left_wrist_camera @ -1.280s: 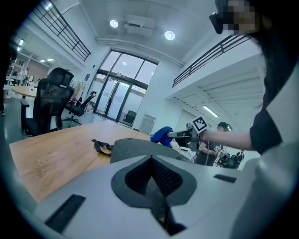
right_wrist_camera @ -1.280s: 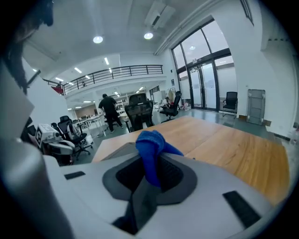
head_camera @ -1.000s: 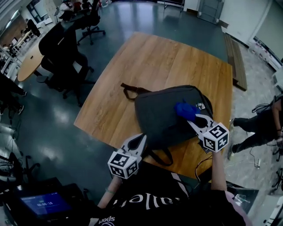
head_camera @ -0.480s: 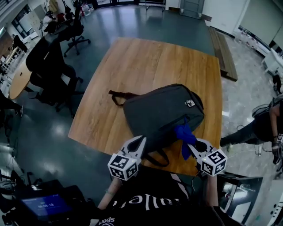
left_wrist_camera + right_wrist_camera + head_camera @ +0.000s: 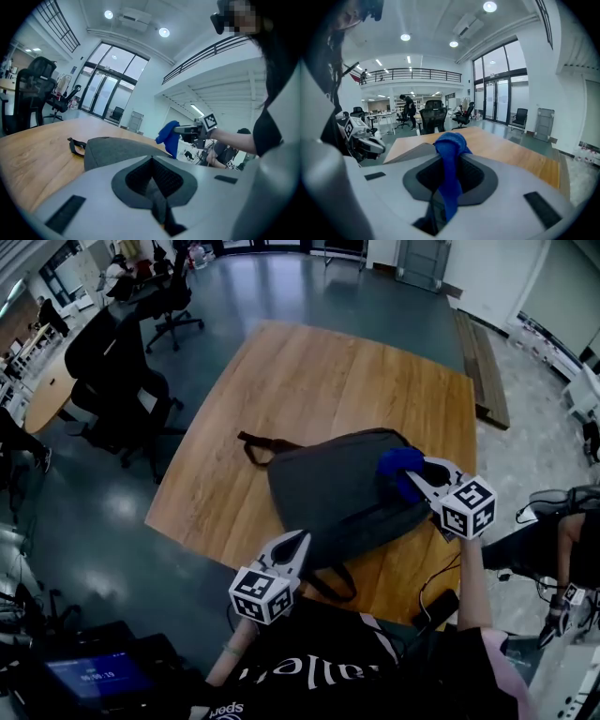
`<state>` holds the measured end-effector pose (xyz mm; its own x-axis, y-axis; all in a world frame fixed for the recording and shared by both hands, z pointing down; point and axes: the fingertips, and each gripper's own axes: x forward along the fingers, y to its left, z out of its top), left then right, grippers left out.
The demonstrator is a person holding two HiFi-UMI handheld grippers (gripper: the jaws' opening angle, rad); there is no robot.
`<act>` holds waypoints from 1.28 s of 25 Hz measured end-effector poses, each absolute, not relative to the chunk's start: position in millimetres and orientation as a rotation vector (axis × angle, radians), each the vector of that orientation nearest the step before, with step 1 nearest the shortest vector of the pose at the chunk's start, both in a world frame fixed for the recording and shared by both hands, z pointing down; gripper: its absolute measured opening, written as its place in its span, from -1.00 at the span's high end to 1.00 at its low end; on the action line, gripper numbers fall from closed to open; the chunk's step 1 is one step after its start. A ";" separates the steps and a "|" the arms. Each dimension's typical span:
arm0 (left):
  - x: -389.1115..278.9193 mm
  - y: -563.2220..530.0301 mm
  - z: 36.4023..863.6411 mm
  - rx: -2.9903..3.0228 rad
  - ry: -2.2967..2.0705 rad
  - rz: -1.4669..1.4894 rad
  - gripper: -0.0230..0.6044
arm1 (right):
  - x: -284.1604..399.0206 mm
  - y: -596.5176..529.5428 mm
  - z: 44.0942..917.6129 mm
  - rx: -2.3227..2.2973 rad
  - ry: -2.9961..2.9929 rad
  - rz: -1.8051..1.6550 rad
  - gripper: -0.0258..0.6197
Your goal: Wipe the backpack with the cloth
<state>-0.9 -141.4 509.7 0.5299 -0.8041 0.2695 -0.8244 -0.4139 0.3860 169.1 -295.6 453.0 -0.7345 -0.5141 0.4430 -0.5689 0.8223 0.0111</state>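
A dark grey backpack (image 5: 337, 493) lies flat on the wooden table (image 5: 309, 381), its strap (image 5: 258, 444) trailing to the left. My right gripper (image 5: 419, 479) is shut on a blue cloth (image 5: 397, 462) that rests on the backpack's right end; the cloth (image 5: 450, 154) runs between the jaws in the right gripper view. My left gripper (image 5: 298, 542) is shut with nothing in it, held at the backpack's near left edge. The left gripper view shows the backpack (image 5: 117, 149) ahead and the cloth (image 5: 168, 136) beyond it.
Black office chairs (image 5: 122, 362) stand left of the table on the blue-grey floor. A low wooden bench (image 5: 480, 352) lies beyond the table's right side. A person (image 5: 553, 540) crouches at the right. A cable (image 5: 441, 587) hangs off the near table edge.
My right gripper has carried the cloth from the backpack's near right edge back up onto its right end. The left gripper has stayed put.
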 end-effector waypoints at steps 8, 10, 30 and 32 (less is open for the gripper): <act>-13.9 -139.8 514.7 2.253 -1.396 0.054 0.93 | 125.0 -430.3 479.6 0.793 -2.495 0.092 0.72; -18.9 -138.3 514.8 2.240 -1.415 0.055 0.93 | 123.9 -446.1 498.1 0.789 -2.423 0.096 0.72; 1.2 -137.5 514.6 2.309 -1.296 0.119 0.93 | 207.2 -281.1 536.3 0.711 -2.359 0.224 0.72; 5.3 -139.5 512.1 2.327 -1.267 0.122 0.93 | 218.3 -260.2 534.5 0.746 -2.350 0.250 0.72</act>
<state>5.3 -139.5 512.1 0.5665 -0.7673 0.3006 -0.8106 -0.4532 0.3707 218.3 -260.2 534.5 -0.6259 -0.4485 0.6381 -0.5727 0.8196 0.0144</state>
